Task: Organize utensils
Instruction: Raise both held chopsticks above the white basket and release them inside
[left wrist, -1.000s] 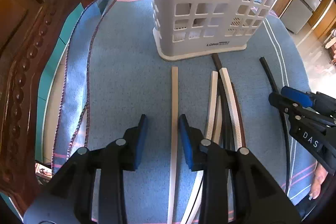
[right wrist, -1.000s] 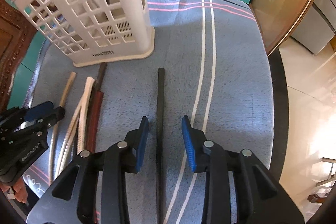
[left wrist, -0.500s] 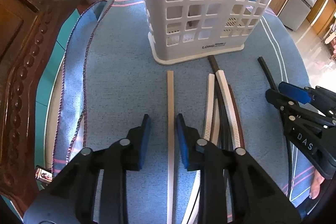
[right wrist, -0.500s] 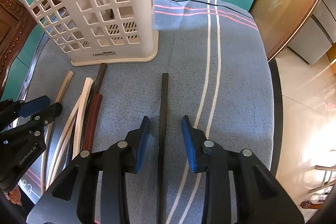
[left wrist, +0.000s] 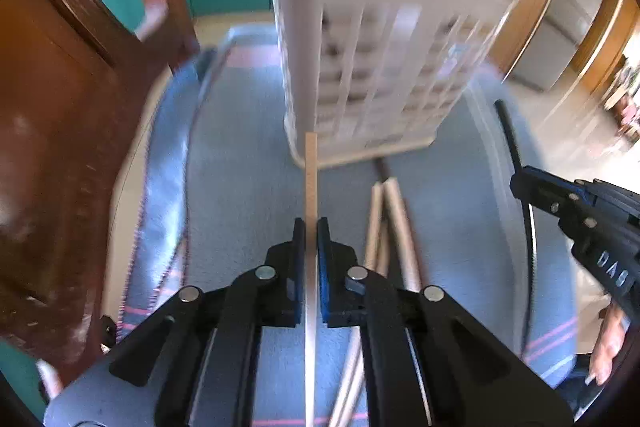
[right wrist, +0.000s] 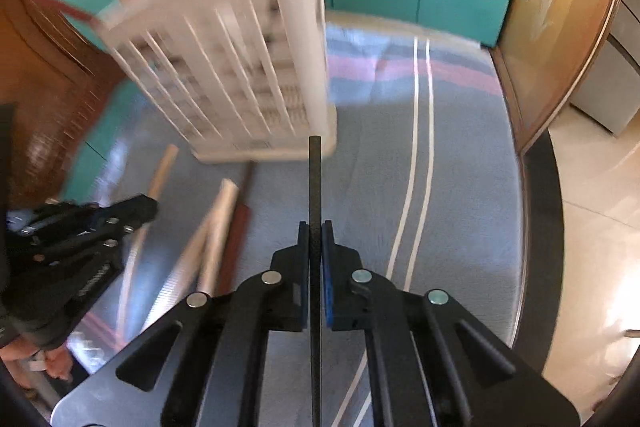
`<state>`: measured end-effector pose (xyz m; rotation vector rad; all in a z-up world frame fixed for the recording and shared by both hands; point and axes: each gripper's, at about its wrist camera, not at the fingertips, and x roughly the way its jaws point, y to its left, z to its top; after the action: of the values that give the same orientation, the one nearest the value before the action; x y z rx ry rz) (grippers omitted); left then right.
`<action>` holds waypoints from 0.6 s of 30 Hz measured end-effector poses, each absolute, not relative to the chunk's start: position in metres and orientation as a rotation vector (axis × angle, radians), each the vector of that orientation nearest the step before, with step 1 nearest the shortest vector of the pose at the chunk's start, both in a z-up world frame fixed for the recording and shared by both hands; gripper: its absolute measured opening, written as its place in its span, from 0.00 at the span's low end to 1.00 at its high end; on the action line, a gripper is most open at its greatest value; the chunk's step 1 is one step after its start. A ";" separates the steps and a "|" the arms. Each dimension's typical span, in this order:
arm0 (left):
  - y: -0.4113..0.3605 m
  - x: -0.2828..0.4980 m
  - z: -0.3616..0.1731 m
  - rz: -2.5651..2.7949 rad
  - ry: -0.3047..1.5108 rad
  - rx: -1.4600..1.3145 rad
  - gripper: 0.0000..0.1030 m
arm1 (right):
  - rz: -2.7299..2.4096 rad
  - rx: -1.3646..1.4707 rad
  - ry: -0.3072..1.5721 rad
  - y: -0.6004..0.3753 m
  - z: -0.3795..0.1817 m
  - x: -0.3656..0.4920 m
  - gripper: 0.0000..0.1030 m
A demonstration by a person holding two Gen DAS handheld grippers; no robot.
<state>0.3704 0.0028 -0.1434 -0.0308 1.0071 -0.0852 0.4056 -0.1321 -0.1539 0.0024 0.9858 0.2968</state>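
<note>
Both grasps look made: the left hand-held gripper [left wrist: 307,227] is pinching a pale chopstick [left wrist: 311,171] and the right hand-held gripper [right wrist: 315,229] a black chopstick [right wrist: 315,179], both pointing toward the white basket [right wrist: 240,67] on the worktop [right wrist: 460,187], so each needs raising and dropping in through its top.

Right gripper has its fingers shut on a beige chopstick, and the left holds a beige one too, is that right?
Not quite. The right gripper is shut on a black chopstick, as the right wrist view shows. The left gripper does hold a beige chopstick.

Left claw [left wrist: 311,227] and right claw [right wrist: 316,227] — both clamped tight.
</note>
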 end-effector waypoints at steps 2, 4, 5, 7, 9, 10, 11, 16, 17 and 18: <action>0.007 0.356 -0.117 -0.113 0.937 -0.046 0.07 | 0.345 0.046 0.919 -0.141 -0.126 0.392 0.06; 0.010 0.341 -0.092 -0.134 0.867 -0.063 0.07 | 0.384 0.083 0.858 -0.148 -0.102 0.380 0.06; 0.012 0.332 -0.074 -0.153 0.820 -0.074 0.07 | 0.399 0.101 0.824 -0.153 -0.088 0.373 0.06; 0.013 0.317 -0.045 -0.172 0.739 -0.075 0.07 | 0.414 0.133 0.751 -0.161 -0.059 0.359 0.06; 0.014 0.302 -0.007 -0.185 0.631 -0.069 0.07 | 0.424 0.163 0.689 -0.168 -0.035 0.354 0.06; 0.015 0.292 0.016 -0.191 0.561 -0.069 0.07 | 0.434 0.185 0.638 -0.170 -0.017 0.349 0.06; 0.017 0.287 0.031 -0.195 0.514 -0.075 0.07 | 0.437 0.198 0.604 -0.172 -0.004 0.346 0.06; 0.029 0.282 0.092 -0.146 0.283 -0.151 0.07 | 0.396 0.239 0.389 -0.174 0.055 0.340 0.06; 0.030 0.286 0.095 -0.128 0.262 -0.166 0.07 | 0.373 0.249 0.359 -0.172 0.063 0.344 0.06; 0.034 0.293 0.096 -0.107 0.249 -0.180 0.07 | 0.342 0.264 0.331 -0.170 0.069 0.350 0.06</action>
<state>0.2926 0.0337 0.0964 -0.1799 0.2491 -0.1066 0.3496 -0.1697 0.0694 0.2644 0.3306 0.3423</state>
